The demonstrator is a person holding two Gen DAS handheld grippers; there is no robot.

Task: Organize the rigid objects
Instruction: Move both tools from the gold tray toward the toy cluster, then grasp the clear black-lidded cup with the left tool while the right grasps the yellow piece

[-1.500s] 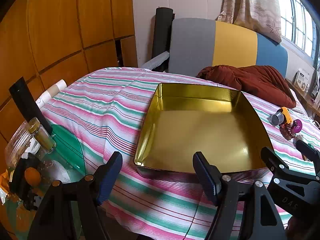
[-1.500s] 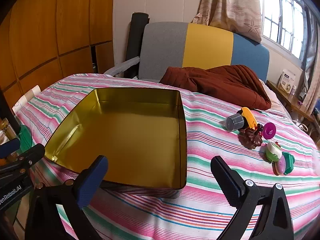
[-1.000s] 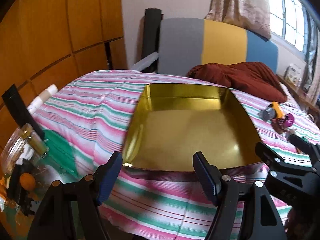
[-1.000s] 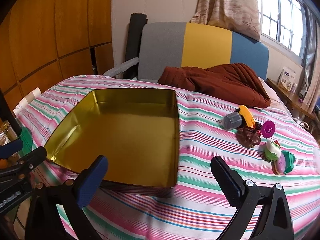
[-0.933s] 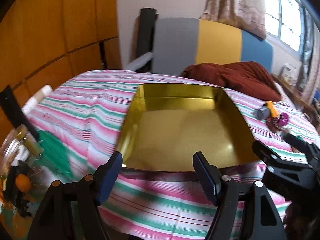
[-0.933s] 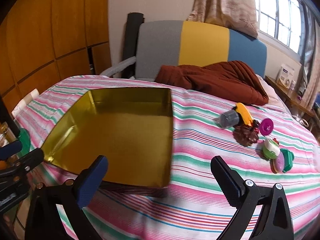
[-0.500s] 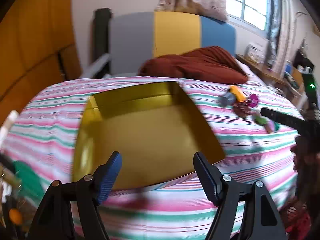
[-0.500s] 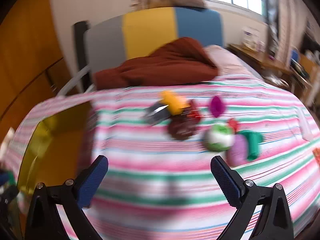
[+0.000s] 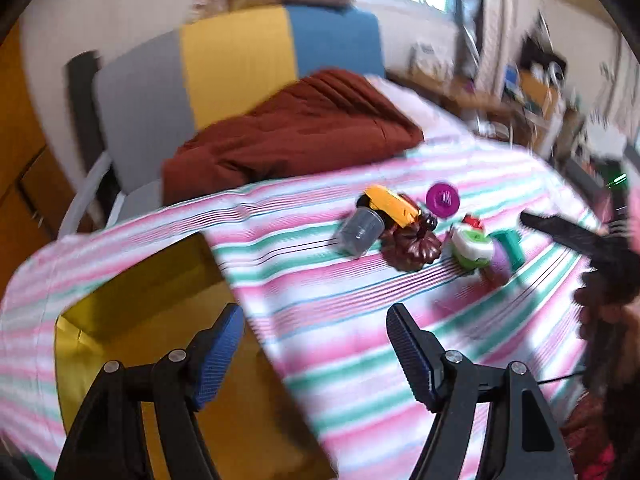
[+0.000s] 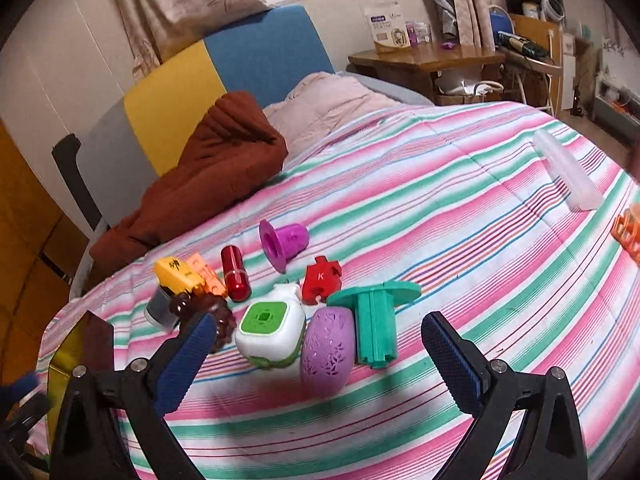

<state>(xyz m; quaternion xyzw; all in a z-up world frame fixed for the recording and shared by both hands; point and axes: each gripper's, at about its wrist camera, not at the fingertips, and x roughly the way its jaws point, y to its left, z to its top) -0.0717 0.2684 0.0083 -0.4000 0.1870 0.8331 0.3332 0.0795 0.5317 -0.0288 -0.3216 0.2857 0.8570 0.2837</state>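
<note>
Mostly hidden: the gold tin [image 9: 132,300] is cut off by the left gripper's arms in the left wrist view; only a dark corner of it [image 10: 86,344] is seen at the left edge of the right wrist view.
Blurred: the left wrist view is smeared, so small toys there are hard to make out.
Cut off: an orange item [image 10: 628,232] is clipped at the right edge of the bedspread.
Left gripper [image 9: 316,344]: jaws are held wide apart, nothing is gripped; it is poised over the tin's right rim and the striped bedspread [image 9: 360,360].
Right gripper [image 10: 316,360]: jaws are spread wide, nothing is held.
Toy cluster: a white-and-green cube [image 10: 272,330], a purple egg [image 10: 328,350] and a green spool [image 10: 374,320] are seen touching, just ahead of and between the right gripper's fingers.
Further back: a red cylinder [image 10: 235,274], a magenta cup [image 10: 284,240], a red block [image 10: 322,278], a yellow toy [image 10: 176,276] and a brown figure [image 10: 208,308] are set near mid-bedspread.
Far right: a clear tube [image 10: 568,172] is laid well apart from the cluster.
</note>
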